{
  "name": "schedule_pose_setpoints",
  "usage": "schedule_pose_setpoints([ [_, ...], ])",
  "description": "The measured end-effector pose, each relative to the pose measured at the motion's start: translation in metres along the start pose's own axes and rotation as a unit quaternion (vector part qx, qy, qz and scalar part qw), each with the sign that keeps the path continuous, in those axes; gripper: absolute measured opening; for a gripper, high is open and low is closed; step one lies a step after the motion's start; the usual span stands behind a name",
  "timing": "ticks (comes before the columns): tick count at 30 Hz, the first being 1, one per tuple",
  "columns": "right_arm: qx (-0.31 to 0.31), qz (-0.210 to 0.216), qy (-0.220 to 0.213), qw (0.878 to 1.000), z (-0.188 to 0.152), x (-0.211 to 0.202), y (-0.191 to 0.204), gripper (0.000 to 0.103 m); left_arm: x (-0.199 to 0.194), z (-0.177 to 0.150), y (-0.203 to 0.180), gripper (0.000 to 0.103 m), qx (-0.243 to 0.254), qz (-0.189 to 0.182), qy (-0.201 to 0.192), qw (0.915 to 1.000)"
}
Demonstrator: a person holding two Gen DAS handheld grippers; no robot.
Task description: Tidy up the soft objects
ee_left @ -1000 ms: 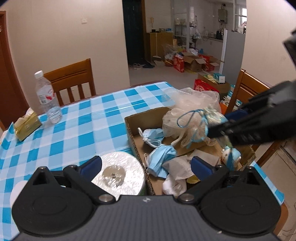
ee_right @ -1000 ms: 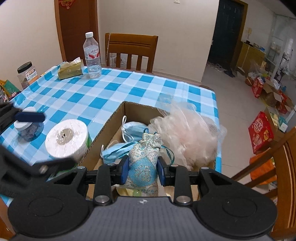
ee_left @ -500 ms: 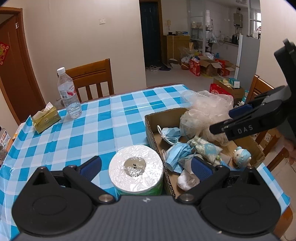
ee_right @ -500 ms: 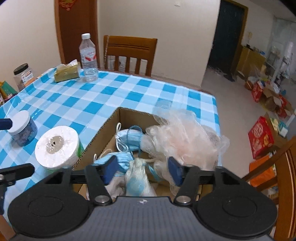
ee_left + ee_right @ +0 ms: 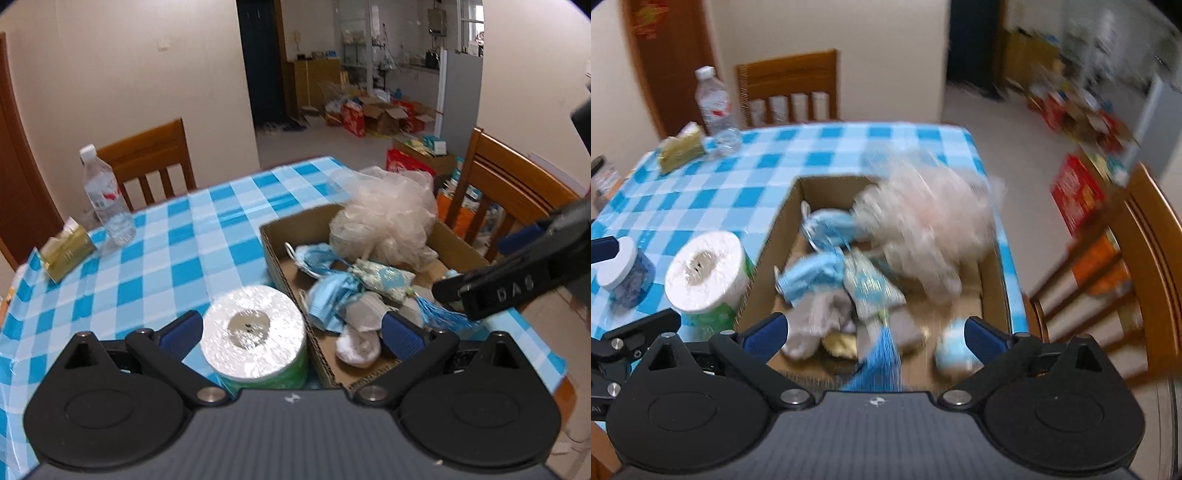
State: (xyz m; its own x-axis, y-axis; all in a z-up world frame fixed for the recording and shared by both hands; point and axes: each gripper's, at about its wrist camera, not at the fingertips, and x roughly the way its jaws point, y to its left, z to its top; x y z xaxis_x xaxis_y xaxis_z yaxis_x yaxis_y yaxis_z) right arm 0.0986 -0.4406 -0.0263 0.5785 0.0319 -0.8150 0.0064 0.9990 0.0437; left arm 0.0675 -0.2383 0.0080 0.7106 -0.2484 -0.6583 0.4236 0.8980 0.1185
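A cardboard box (image 5: pixel 280 266) stands on the checked table with soft things inside. Among them are a pale mesh pouf (image 5: pixel 384 218), blue face masks (image 5: pixel 332 291), a white sock (image 5: pixel 358 343) and an embroidered pouch (image 5: pixel 384 280) with a blue tassel (image 5: pixel 439 314). My right gripper (image 5: pixel 875 332) hovers over the box's near end. Its jaws are opening wide, and the pouch (image 5: pixel 871 288) lies loose in the box below them. My left gripper (image 5: pixel 291 328) is open just short of a wrapped toilet roll (image 5: pixel 255 332), which stands against the box's left wall.
A water bottle (image 5: pixel 107 199) and a tissue pack (image 5: pixel 66 247) sit at the table's far left. A white-lidded jar (image 5: pixel 626 273) stands left of the roll. Wooden chairs (image 5: pixel 147 158) (image 5: pixel 509 192) flank the table. A small doll (image 5: pixel 955 354) lies in the box's near corner.
My right gripper opened and let go of the embroidered pouch, which dropped into the box among the masks. The right view has rolled and blurred. The left gripper stayed open by the roll.
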Motion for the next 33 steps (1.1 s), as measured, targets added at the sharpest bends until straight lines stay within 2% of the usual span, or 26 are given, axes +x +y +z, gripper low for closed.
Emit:
schedule_pose_setpoints([
  [4, 0.047, -0.034, 0.031, 0.998, -0.015, -0.012, 0.005, 0.103, 0.0, 0.004, 0.002, 0.102, -0.005, -0.025, 0.031, 0.9992],
  [8, 0.073, -0.056, 0.04, 0.995, -0.028, -0.03, 0.013, 0.103, -0.001, 0.007, -0.002, 0.102, -0.002, -0.041, 0.079, 0.996],
  [12, 0.09, -0.075, 0.04, 0.992, -0.037, -0.046, 0.02, 0.103, -0.01, 0.01, -0.004, 0.102, -0.001, -0.052, 0.101, 0.9935],
  [18, 0.104, -0.095, 0.027, 0.99, -0.044, -0.064, 0.025, 0.103, -0.022, 0.014, -0.001, 0.102, -0.008, -0.054, 0.106, 0.9929],
  [33, 0.116, -0.095, 0.016, 0.989, -0.048, -0.076, 0.03, 0.103, -0.03, 0.016, 0.005, 0.102, -0.005, -0.042, 0.102, 0.9939],
])
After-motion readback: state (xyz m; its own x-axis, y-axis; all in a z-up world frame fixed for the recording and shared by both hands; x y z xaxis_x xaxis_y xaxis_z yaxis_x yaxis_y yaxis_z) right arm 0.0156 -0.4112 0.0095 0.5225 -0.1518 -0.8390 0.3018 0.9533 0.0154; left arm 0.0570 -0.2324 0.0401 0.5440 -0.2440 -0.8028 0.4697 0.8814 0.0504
